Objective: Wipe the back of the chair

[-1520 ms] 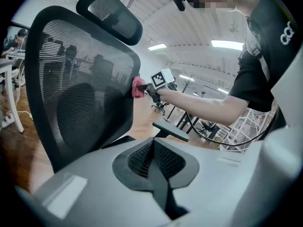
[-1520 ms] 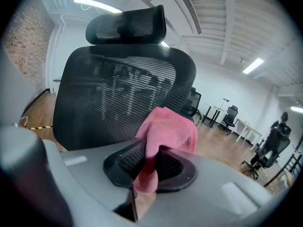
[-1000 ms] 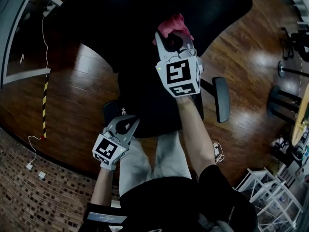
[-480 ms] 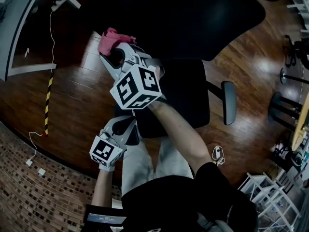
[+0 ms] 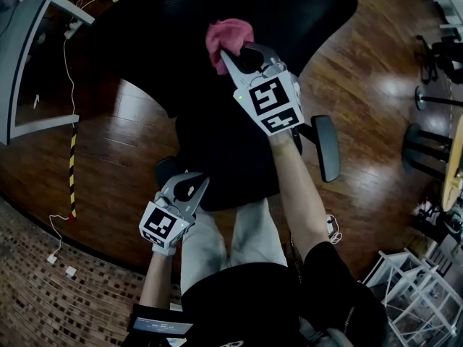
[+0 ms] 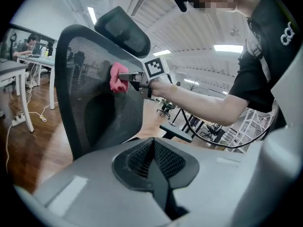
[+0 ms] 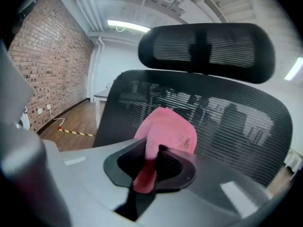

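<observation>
- Right gripper point(image 7: 152, 161) pinches a pink cloth point(image 7: 166, 126), bunched beyond its jaw tips, against the office chair's mesh backrest point(image 7: 236, 122).
- Left gripper point(image 6: 152, 150), jaws pressed together, holds nothing.

The head view looks steeply down on the chair back point(image 5: 159, 42), the right gripper view faces its mesh closely, the left gripper view sees it from lower and farther off; all share the pink cloth point(image 5: 228, 36).
</observation>
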`<state>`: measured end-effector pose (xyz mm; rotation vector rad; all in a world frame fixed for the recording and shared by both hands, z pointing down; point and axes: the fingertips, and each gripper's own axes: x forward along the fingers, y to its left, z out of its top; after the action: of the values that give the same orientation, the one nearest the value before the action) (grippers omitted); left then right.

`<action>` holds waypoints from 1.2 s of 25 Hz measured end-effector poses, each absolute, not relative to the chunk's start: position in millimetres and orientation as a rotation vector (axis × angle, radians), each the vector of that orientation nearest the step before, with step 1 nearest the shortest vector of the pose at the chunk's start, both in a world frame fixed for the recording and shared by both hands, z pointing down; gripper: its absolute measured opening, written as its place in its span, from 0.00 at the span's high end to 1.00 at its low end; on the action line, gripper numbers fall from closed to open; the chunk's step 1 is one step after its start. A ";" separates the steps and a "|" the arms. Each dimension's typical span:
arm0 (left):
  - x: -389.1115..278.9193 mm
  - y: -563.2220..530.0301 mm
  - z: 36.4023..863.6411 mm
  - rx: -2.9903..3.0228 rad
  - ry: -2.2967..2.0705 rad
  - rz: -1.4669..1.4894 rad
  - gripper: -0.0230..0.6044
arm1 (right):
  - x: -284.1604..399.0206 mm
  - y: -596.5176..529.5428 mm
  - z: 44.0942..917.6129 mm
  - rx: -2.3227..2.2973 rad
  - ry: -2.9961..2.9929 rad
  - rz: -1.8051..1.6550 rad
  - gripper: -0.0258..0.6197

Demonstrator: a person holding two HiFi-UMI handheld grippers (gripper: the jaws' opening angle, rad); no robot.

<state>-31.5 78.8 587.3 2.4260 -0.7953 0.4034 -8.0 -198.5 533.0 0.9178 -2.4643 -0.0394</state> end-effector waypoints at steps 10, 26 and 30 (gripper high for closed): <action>28.2 73.5 576.5 2.466 -0.768 0.392 0.98 | 209.6 -258.6 534.1 1.248 -2.185 0.044 0.89; -25.4 105.9 573.9 2.411 -0.922 0.345 0.98 | 99.4 -264.0 476.0 1.204 -2.117 -0.273 0.89; -57.6 112.3 572.7 2.381 -0.987 0.320 0.98 | -2.6 -242.1 470.9 1.055 -2.221 -0.350 0.89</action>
<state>-57.6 112.3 572.7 2.3806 -0.9866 0.3200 -2.6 -242.1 470.9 1.0552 -2.2213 -0.3497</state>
